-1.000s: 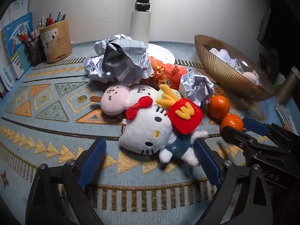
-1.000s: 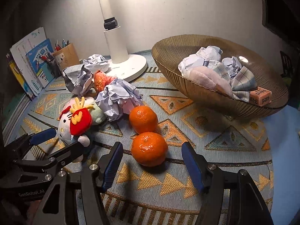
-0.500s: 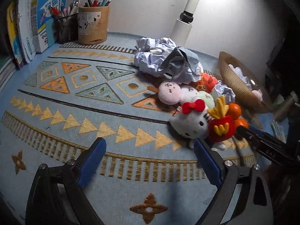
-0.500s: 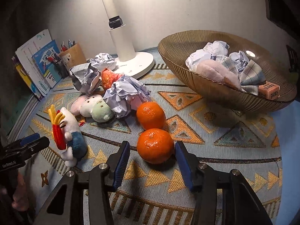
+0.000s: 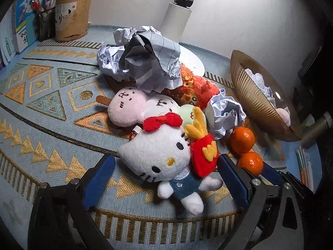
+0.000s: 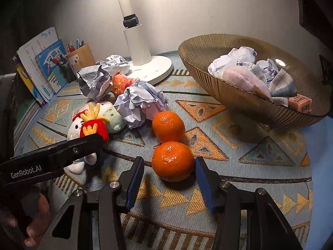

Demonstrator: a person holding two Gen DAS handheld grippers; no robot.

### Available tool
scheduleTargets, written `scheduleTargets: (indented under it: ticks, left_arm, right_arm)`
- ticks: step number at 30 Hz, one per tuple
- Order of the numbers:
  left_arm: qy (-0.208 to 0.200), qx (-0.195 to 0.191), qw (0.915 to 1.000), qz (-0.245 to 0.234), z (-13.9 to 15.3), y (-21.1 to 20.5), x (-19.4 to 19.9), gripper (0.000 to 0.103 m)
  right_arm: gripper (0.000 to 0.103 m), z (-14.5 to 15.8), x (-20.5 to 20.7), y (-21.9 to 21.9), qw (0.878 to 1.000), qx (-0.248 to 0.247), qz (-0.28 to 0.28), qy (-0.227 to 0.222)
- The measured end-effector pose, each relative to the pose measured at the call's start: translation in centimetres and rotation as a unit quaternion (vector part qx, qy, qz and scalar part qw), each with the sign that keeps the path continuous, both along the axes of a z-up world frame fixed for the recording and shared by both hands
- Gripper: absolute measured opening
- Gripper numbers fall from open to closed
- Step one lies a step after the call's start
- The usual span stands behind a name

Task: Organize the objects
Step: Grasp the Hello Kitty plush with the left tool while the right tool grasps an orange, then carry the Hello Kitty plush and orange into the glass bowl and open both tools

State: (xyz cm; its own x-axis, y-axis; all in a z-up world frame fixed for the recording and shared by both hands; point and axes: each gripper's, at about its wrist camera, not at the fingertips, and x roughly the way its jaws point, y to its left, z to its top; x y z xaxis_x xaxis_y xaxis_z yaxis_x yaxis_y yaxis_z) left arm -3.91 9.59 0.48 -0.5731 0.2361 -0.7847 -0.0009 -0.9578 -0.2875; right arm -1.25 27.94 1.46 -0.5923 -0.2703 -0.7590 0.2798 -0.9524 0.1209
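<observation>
White lamp post on a round base at the back, cardboard pen holder full of pens, booklets leaning against the wall, patterned blue-and-gold cloth covering the bench

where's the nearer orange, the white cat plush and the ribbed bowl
nearer orange (image 6: pixel 172 161), right wrist view, middle of peel
white cat plush (image 5: pixel 156 156), left wrist view, face
ribbed bowl (image 6: pixel 239 98), right wrist view, outer wall

Two mandarins lie between plush toys and bowl.
</observation>
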Motion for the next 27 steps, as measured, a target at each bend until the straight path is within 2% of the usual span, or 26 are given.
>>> scheduleTargets:
  ticks: [1, 2, 3, 5, 9, 14, 20, 22, 27]
  left_arm:
    - [0.005, -0.005, 1.0000, 0.001, 0.1, 0.1, 0.0, 0.089]
    - [0.009, -0.013, 0.9999, 0.000, 0.2, 0.2, 0.1, 0.076]
    - [0.009, -0.016, 0.9998, -0.003, 0.2, 0.2, 0.1, 0.072]
    - [0.011, -0.007, 0.9999, -0.007, 0.2, -0.2, 0.5, 0.069]
    - [0.015, 0.013, 0.9996, -0.019, 0.7, -1.2, 2.3, 0.068]
    - [0.044, -0.003, 0.9982, -0.041, 2.8, -1.1, 4.4, 0.068]
    - [0.080, -0.014, 0.9936, -0.078, 5.3, 0.8, 4.7, 0.068]
    - [0.087, -0.011, 0.9919, -0.092, 5.9, 1.7, 4.7, 0.068]
    - [0.108, -0.032, 0.9875, -0.110, 7.5, 4.1, 4.9, 0.068]
  right_arm:
    - [0.049, 0.0, 0.1, -0.2, 1.000, 0.007, 0.001, 0.004]
    - [0.046, 0.0, 0.1, -0.2, 1.000, 0.010, 0.002, 0.007]
    - [0.040, 0.1, 0.1, -0.2, 1.000, 0.009, 0.002, 0.011]
    - [0.040, 0.2, 0.1, 0.1, 1.000, -0.005, 0.007, 0.008]
    - [0.040, 0.7, 0.5, 0.9, 0.999, -0.034, 0.006, 0.014]
    - [0.040, 1.5, 1.8, 1.3, 0.998, -0.052, 0.011, 0.022]
    - [0.040, 3.9, 4.0, 2.0, 0.998, -0.039, 0.011, 0.051]
    - [0.040, 4.9, 4.4, 2.6, 0.997, -0.030, 0.003, 0.065]
    - [0.040, 7.1, 4.8, 5.0, 0.995, -0.030, -0.025, 0.089]
